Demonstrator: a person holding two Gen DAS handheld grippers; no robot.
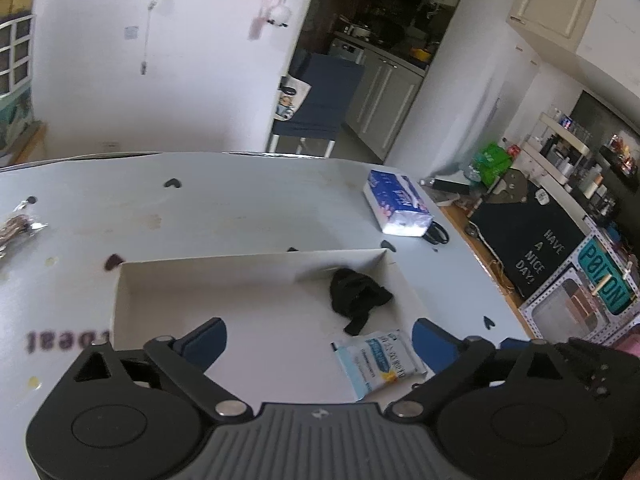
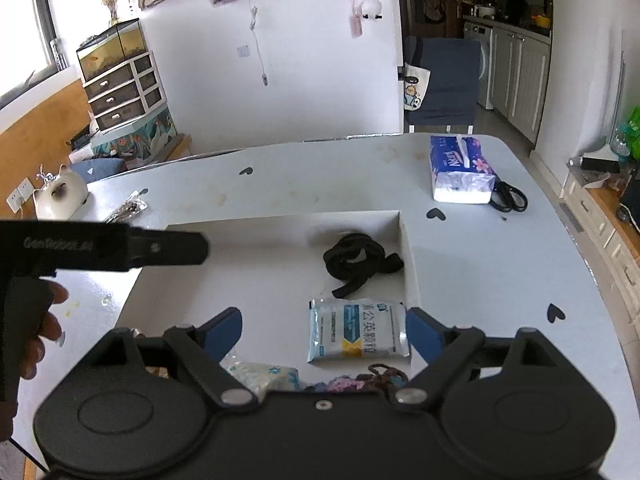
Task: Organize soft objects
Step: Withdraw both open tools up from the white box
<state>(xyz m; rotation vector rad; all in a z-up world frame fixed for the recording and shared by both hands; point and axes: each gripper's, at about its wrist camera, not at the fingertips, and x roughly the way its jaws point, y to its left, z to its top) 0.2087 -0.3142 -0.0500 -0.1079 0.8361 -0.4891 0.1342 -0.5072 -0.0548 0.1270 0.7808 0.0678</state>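
A shallow white box (image 1: 248, 261) (image 2: 280, 221) lies on the pale table. In its right part sits a crumpled black cloth (image 1: 358, 296) (image 2: 356, 260). Nearer to me lies a light blue tissue packet (image 1: 378, 362) (image 2: 358, 334). My left gripper (image 1: 320, 344) hovers open over the box's near side, nothing between its pads. My right gripper (image 2: 324, 332) is open too, and the packet lies below, in the gap between its blue pads, untouched. A star-patterned packet (image 2: 264, 374) and a colourful crocheted piece (image 2: 372, 378) peek out under the right gripper. In the right wrist view the left tool's fingers (image 2: 180, 246) reach in from the left, a hand on the handle.
A blue tissue pack (image 1: 396, 204) (image 2: 460, 172) and black scissors (image 1: 436, 234) (image 2: 508, 196) lie at the table's far right. A foil wrapper (image 1: 20, 228) (image 2: 128, 208) lies far left, near a cat figurine (image 2: 60, 196). A dark chair (image 1: 320, 100) stands behind the table.
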